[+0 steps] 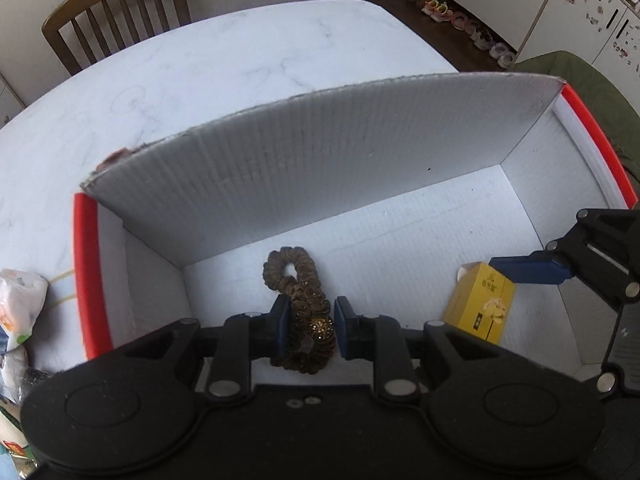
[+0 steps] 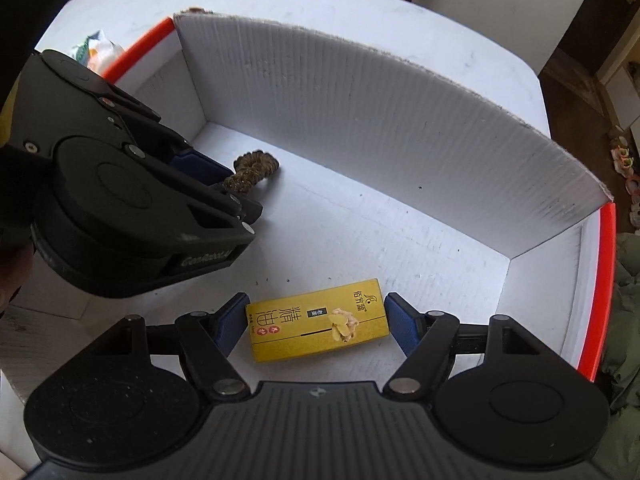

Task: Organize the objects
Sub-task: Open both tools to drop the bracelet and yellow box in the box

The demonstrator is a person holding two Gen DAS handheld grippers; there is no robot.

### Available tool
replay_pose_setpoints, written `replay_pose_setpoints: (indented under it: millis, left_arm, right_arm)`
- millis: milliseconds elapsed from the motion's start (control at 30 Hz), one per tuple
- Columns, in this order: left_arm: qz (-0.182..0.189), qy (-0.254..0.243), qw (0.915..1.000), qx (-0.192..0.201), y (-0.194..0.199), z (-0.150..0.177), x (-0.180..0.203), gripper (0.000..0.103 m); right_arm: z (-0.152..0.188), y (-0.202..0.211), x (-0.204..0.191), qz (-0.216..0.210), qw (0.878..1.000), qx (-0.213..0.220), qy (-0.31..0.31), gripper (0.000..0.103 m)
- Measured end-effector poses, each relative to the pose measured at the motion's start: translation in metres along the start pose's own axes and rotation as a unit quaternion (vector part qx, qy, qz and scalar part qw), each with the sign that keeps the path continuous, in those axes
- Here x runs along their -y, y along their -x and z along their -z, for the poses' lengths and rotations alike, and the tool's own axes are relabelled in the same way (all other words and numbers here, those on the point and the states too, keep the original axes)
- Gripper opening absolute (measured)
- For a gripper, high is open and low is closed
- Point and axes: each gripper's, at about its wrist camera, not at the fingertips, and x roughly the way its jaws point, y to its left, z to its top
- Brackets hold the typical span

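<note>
Far left, a crinkled plastic bag [image 1: 20, 304] lies on the white marble table [image 1: 224, 60], just outside the red-rimmed cardboard box [image 1: 85, 272]. Inside the box now: my left gripper [image 1: 308, 326] is low over the white floor, its blue pads [image 1: 282, 322] set narrowly either side of the brown scrunchie [image 1: 298, 304]. The left pad touches the fabric, the right one shows a sliver of gap, so I cannot tell whether I am truly squeezing it. The scrunchie stretches away from me toward the tall corrugated back wall [image 1: 320, 160], a small gold bead at its near end. Moving right, the yellow carton [image 2: 318, 318] lies flat on the box floor, printed face up, well apart from the scrunchie. My right gripper [image 2: 316, 326] straddles it lengthwise, jaws spread wide, blue fingertips [image 2: 398, 322] just off each short end, not clamping. Beyond the table, a wooden chair [image 1: 116, 12].
</note>
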Motion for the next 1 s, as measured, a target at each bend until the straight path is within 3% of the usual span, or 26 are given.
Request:
replay_pose_setpoints:
  millis: [233,433,633,1000]
  left_arm:
    - [0.005,-0.002,0.9998,-0.017,-0.008,0.000,0.006,0.029]
    - [0.014,0.002,0.9998,-0.017,-0.005,0.003,0.007,0.045]
    - [0.024,0.004,0.9997,0.000,0.007,0.007,0.011,0.058]
    - [0.039,0.007,0.9977,0.054,0.050,0.011,0.013,0.063]
  right_arm:
    - [0.001,0.000,-0.001,0.001,1.000,-0.017,-0.004,0.074]
    - [-0.004,0.002,-0.003,0.007,1.000,-0.014,-0.001,0.074]
    - [0.004,0.020,0.005,-0.004,1.000,0.012,-0.012,0.075]
    - [0.027,0.071,0.012,-0.021,0.995,0.081,-0.047,0.077]
